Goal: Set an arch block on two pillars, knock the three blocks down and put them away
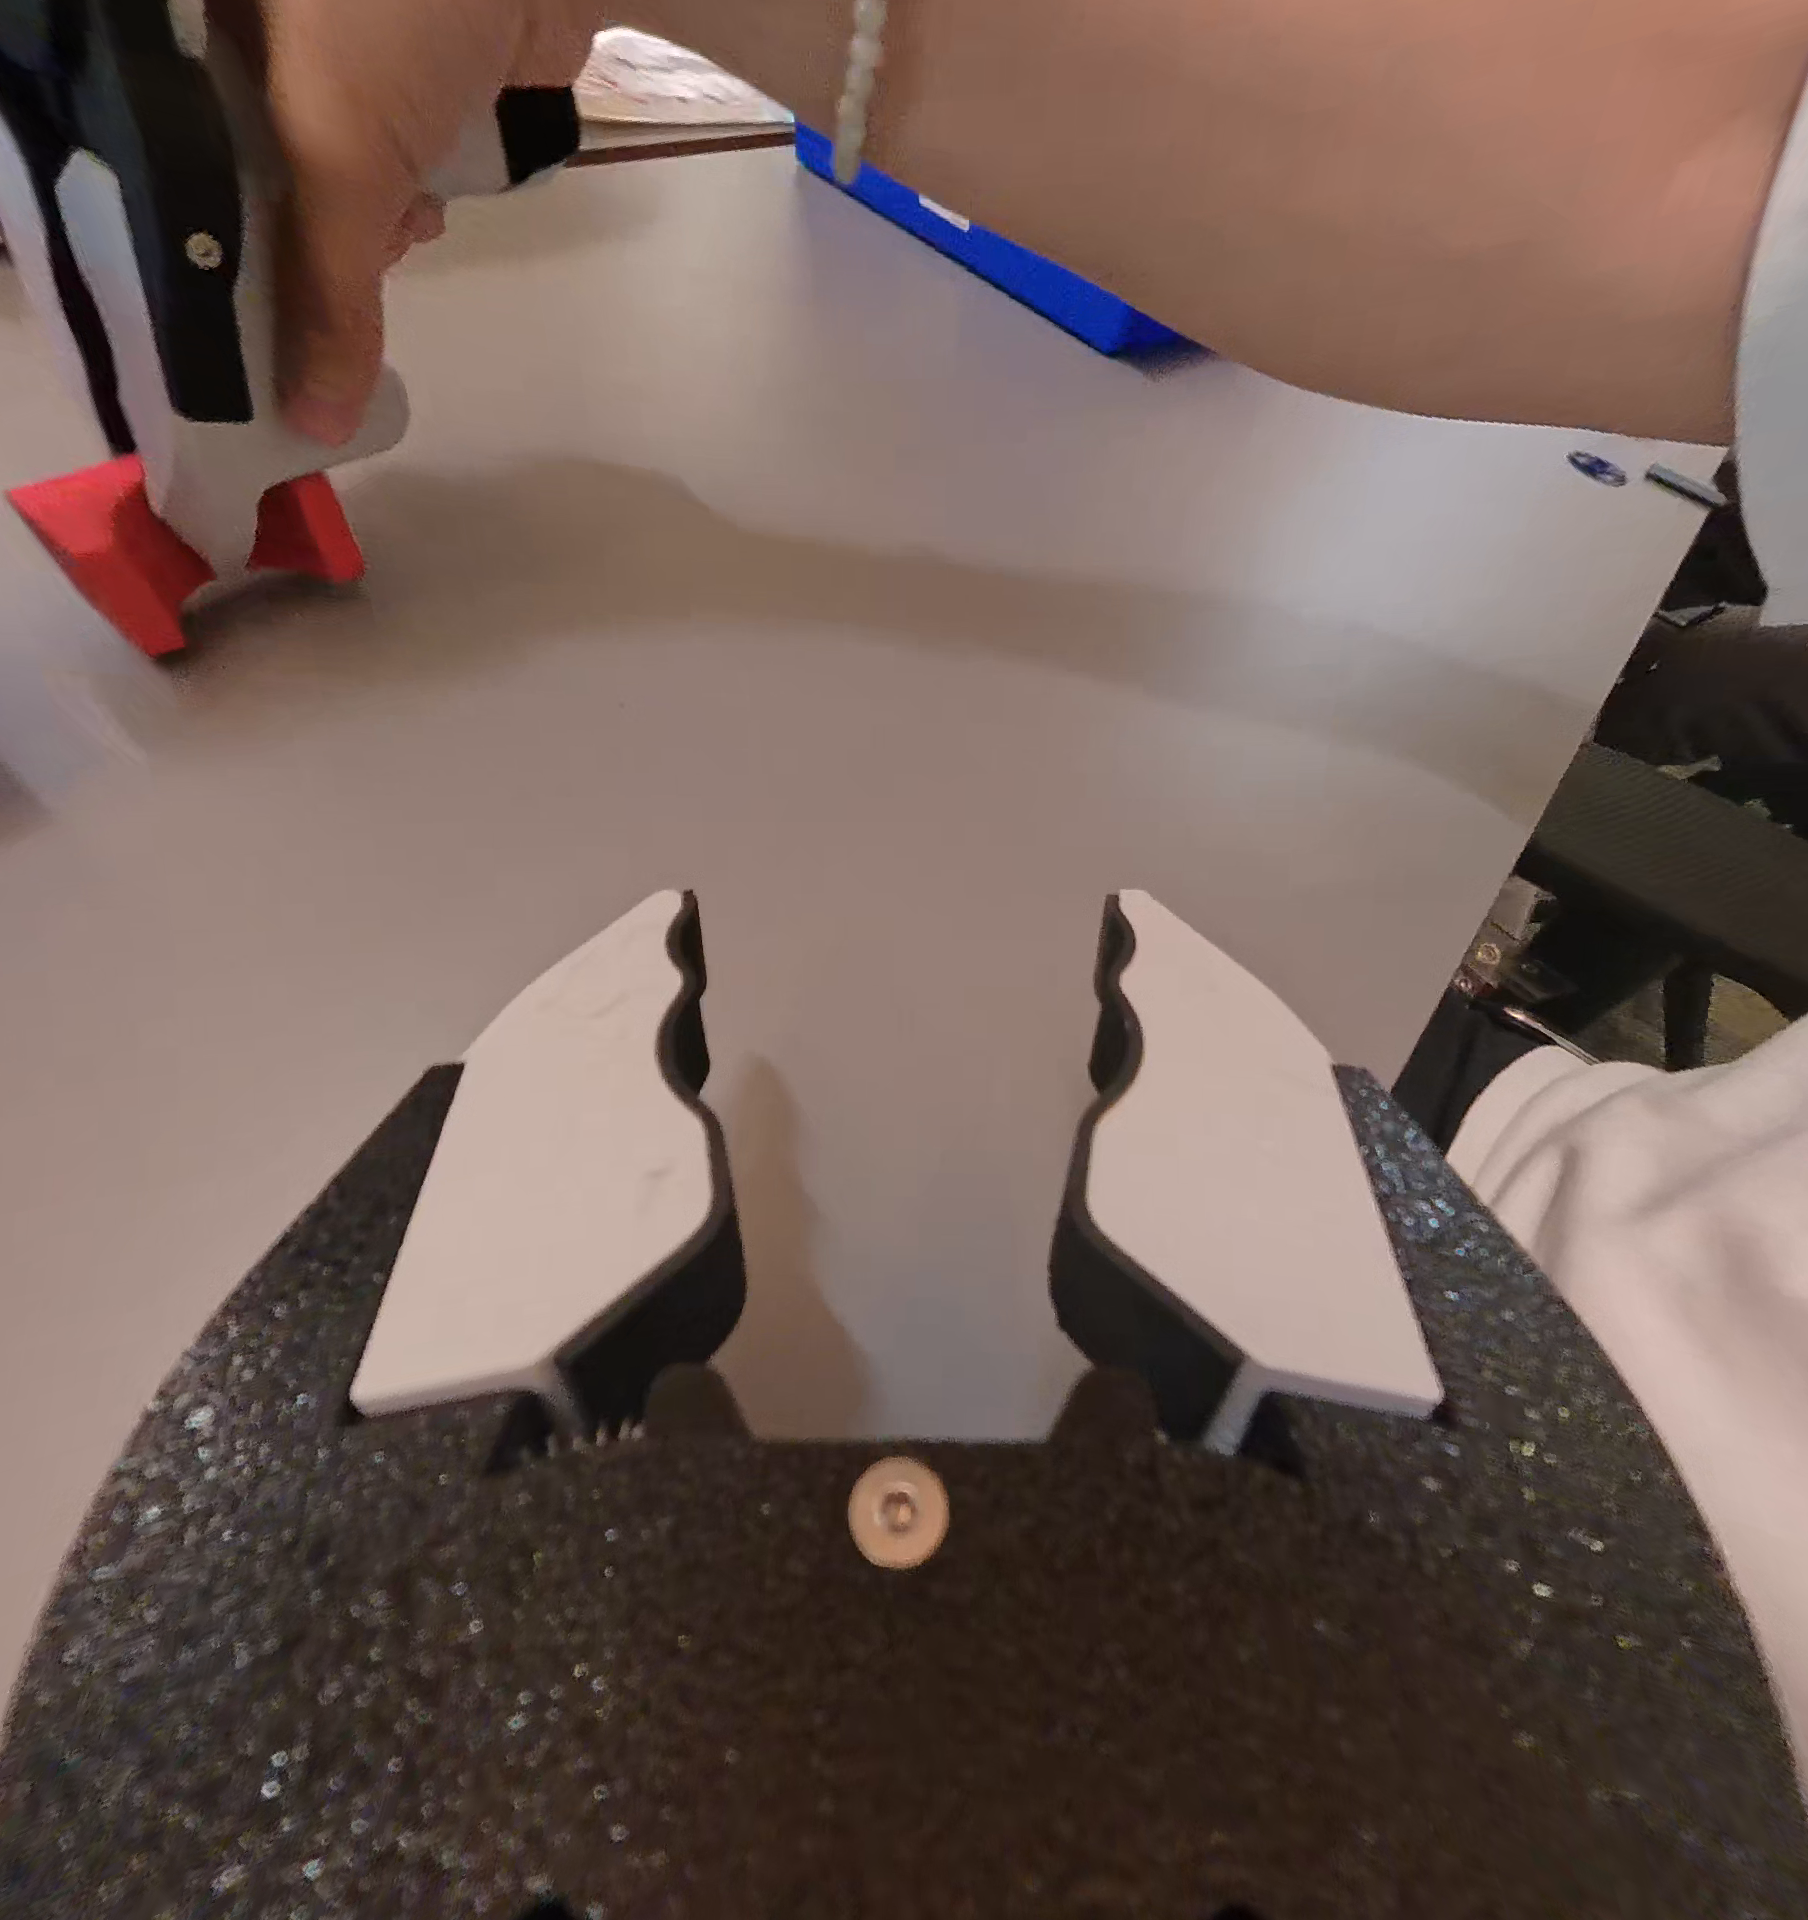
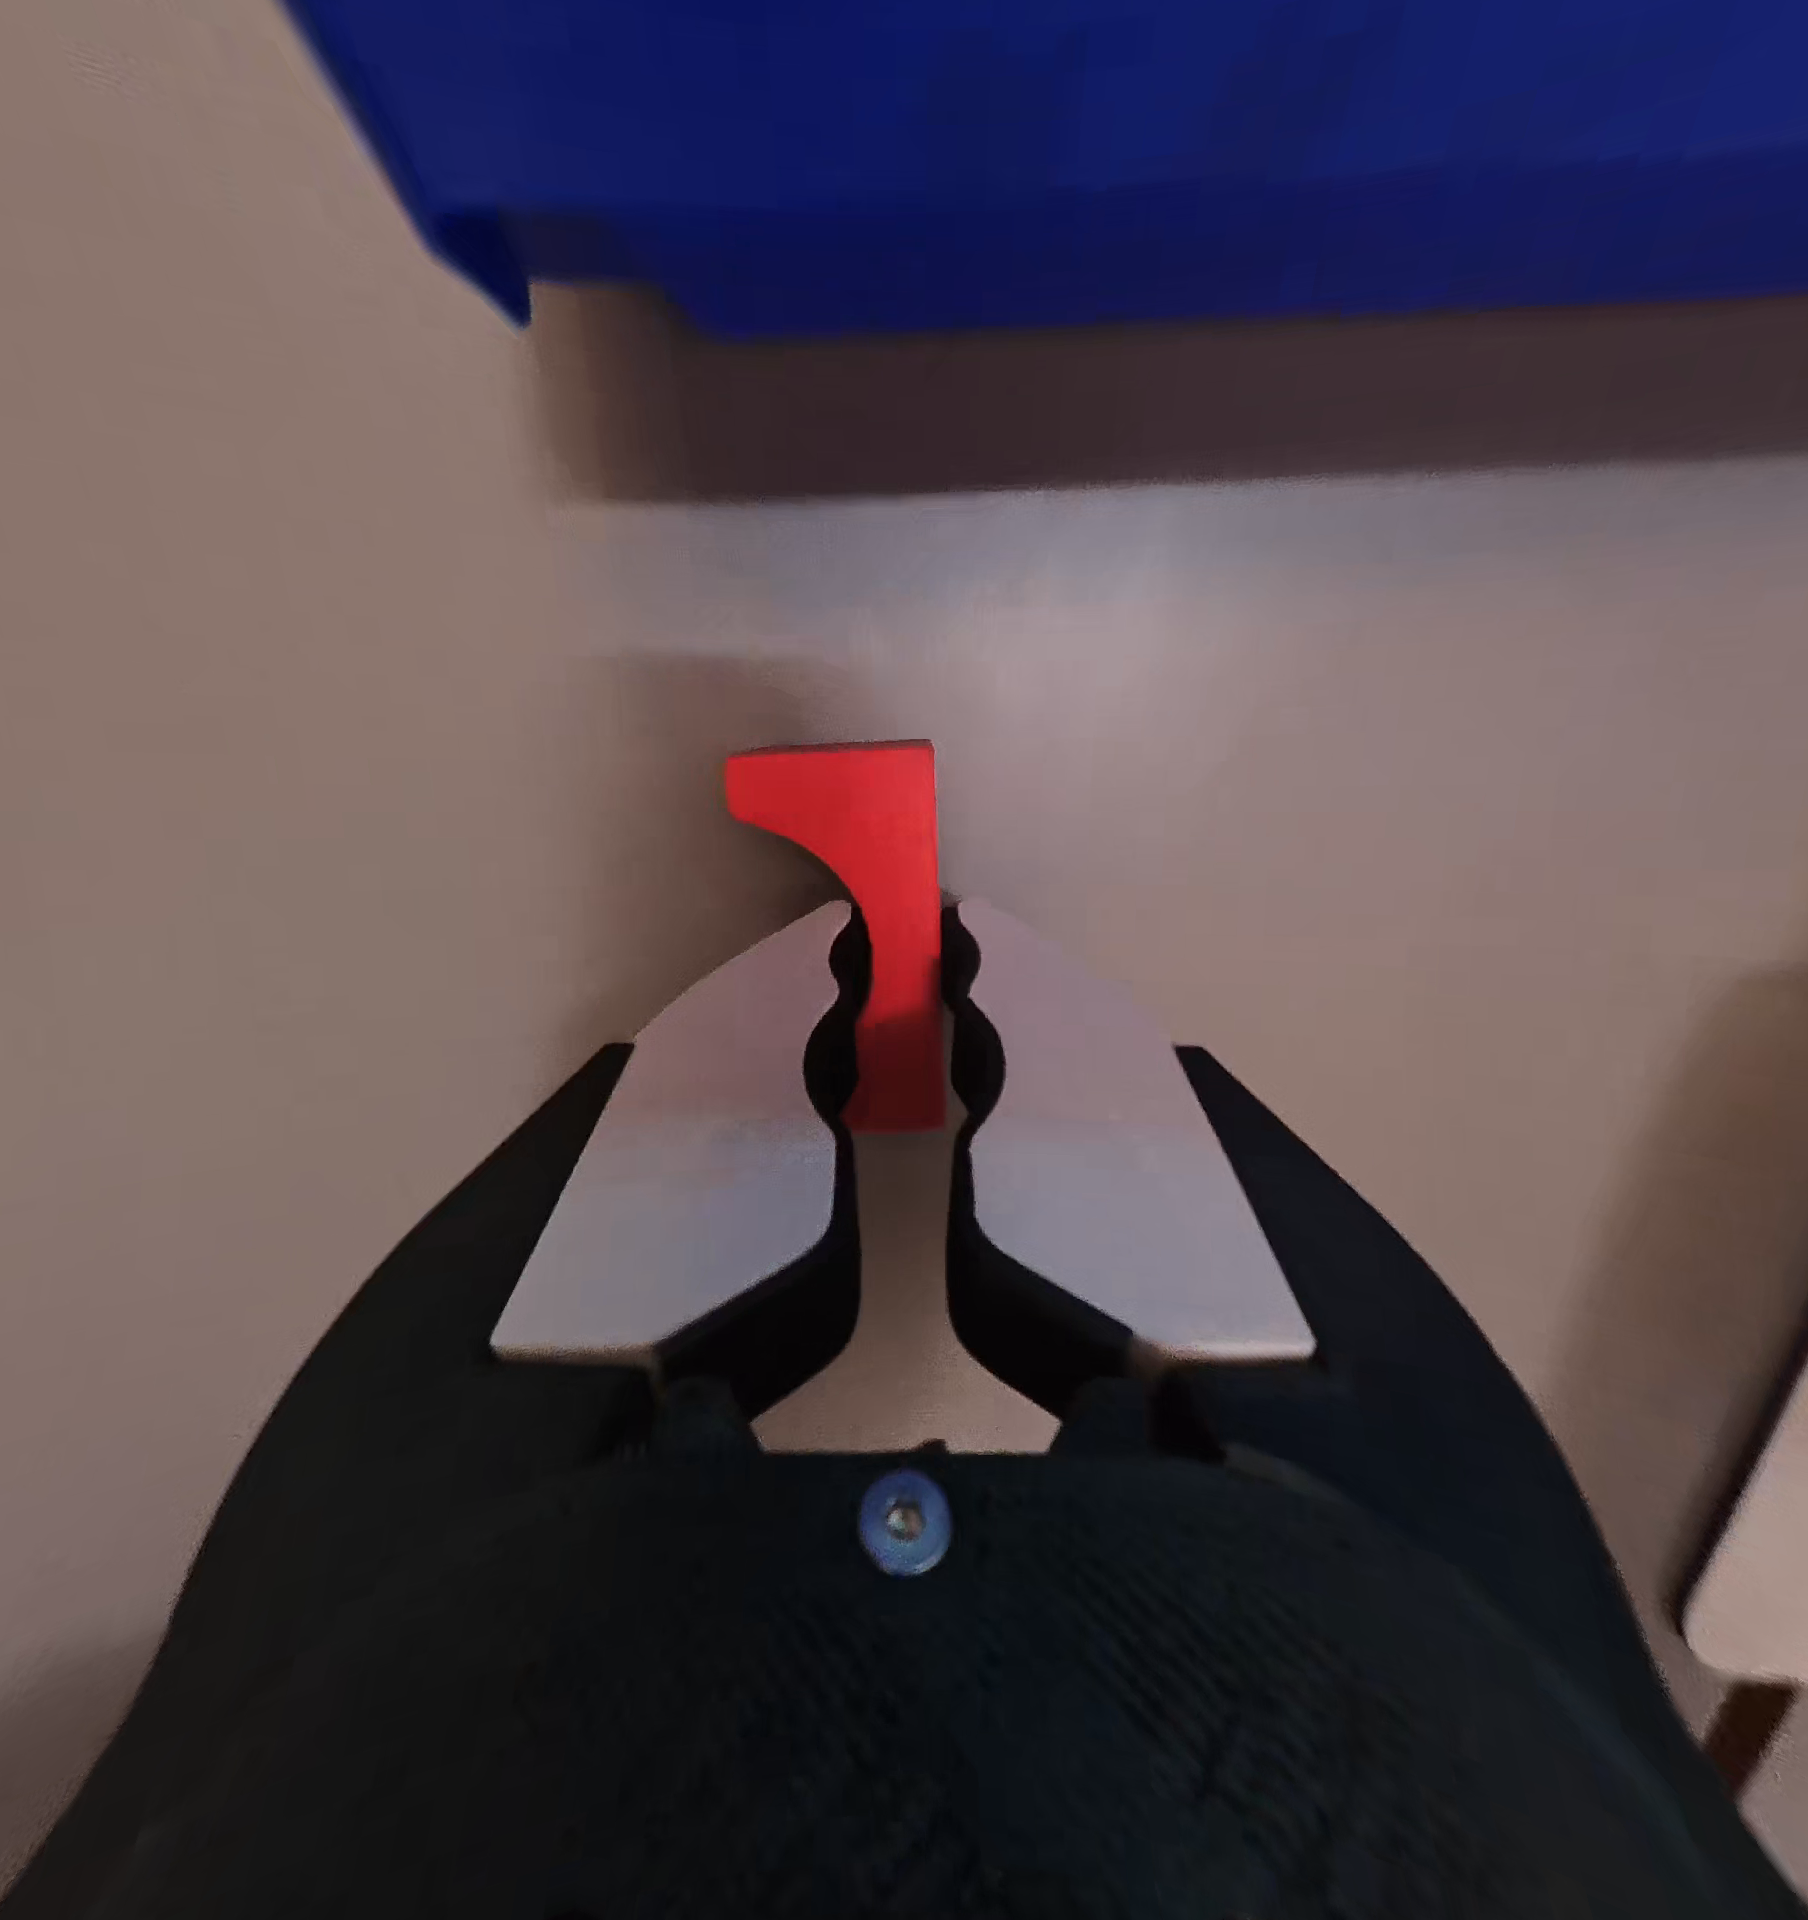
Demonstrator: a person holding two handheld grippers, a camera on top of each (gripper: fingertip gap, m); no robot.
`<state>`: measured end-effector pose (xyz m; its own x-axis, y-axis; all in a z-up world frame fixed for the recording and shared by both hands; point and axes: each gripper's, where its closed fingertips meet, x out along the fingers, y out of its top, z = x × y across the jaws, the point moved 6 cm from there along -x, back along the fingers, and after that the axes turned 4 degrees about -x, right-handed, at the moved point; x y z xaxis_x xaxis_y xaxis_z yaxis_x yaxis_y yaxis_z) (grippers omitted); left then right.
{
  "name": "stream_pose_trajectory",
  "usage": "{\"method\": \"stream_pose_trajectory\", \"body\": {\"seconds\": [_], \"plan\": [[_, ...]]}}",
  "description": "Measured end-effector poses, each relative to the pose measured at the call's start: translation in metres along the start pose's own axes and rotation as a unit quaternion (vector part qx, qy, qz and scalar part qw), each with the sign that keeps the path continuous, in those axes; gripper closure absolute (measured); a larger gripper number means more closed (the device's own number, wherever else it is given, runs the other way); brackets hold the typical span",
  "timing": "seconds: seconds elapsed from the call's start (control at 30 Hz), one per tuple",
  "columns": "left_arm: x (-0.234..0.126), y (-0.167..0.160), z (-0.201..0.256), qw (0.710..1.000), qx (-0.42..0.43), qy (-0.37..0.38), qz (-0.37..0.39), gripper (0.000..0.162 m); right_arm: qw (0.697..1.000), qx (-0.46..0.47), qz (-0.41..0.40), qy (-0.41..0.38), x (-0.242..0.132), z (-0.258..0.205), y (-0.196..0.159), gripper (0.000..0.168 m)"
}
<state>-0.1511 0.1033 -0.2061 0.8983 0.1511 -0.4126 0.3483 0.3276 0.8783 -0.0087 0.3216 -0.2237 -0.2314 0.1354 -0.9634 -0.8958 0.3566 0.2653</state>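
Observation:
A red arch-shaped block [image 2: 874, 883] with a curved cut-out is gripped between the fingers of my right gripper [image 2: 898, 909], which is shut on its thin middle part. In the left wrist view the same red block [image 1: 121, 551] stands on the pale table [image 1: 879, 644] at the far left, with the right gripper [image 1: 219, 540] coming down on it from above, held by a hand. My left gripper [image 1: 902, 904] is open and empty, low over the bare table, well to the right of the block.
A blue bin [image 2: 1087, 156] stands on the table just beyond the red block; it also shows in the left wrist view [image 1: 993, 260]. A forearm with a bead bracelet [image 1: 858, 83] crosses the top. The table edge and dark chairs [image 1: 1710, 831] lie to the right.

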Motion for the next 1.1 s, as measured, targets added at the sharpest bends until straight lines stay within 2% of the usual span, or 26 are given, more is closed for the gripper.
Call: {"method": "stream_pose_trajectory", "body": {"seconds": [0.03, 0.13, 0.23, 0.33, 0.47, 0.57, 0.67, 0.73, 0.83, 0.97, 1.1], "plan": [[0.001, 0.001, 0.0, 1.0, -0.001, -0.002, 0.001, 0.09, 1.0, 0.001, 0.001, -0.009, -0.008, -0.001, -0.006, 0.155], [0.006, 0.002, 0.003, 1.0, 0.003, -0.005, -0.003, 0.09, 0.999, 0.012, 0.012, -0.035, -0.049, -0.004, -0.035, 0.155], [0.012, 0.003, 0.009, 1.0, 0.011, -0.012, -0.009, 0.091, 0.994, 0.045, 0.008, -0.095, -0.106, 0.001, -0.088, 0.155], [0.021, 0.008, 0.015, 0.999, 0.012, -0.029, -0.005, 0.091, 0.984, 0.098, 0.002, -0.148, -0.165, 0.001, -0.162, 0.155], [0.035, 0.012, 0.023, 0.999, 0.02, -0.047, -0.012, 0.091, 0.96, 0.185, -0.065, -0.202, -0.224, -0.017, -0.29, 0.155], [0.046, 0.014, 0.03, 0.997, 0.023, -0.064, -0.024, 0.092, 0.925, 0.28, -0.134, -0.218, -0.241, -0.038, -0.391, 0.155], [0.058, 0.02, 0.039, 0.996, 0.034, -0.081, -0.034, 0.092, 0.91, 0.353, -0.135, -0.171, -0.226, -0.061, -0.455, 0.155], [0.067, 0.026, 0.045, 0.994, 0.049, -0.089, -0.045, 0.092, 0.902, 0.378, -0.142, -0.152, -0.214, -0.074, -0.479, 0.155], [0.081, 0.036, 0.055, 0.99, 0.072, -0.102, -0.059, 0.091, 0.89, 0.406, -0.164, -0.126, -0.199, -0.088, -0.498, 0.155], [0.096, 0.045, 0.068, 0.986, 0.091, -0.122, -0.072, 0.091, 0.894, 0.395, -0.189, -0.097, -0.189, -0.091, -0.506, 0.155], [0.106, 0.047, 0.077, 0.982, 0.105, -0.135, -0.082, 0.09, 0.904, 0.36, -0.206, -0.106, -0.191, -0.08, -0.505, 0.154]]}}
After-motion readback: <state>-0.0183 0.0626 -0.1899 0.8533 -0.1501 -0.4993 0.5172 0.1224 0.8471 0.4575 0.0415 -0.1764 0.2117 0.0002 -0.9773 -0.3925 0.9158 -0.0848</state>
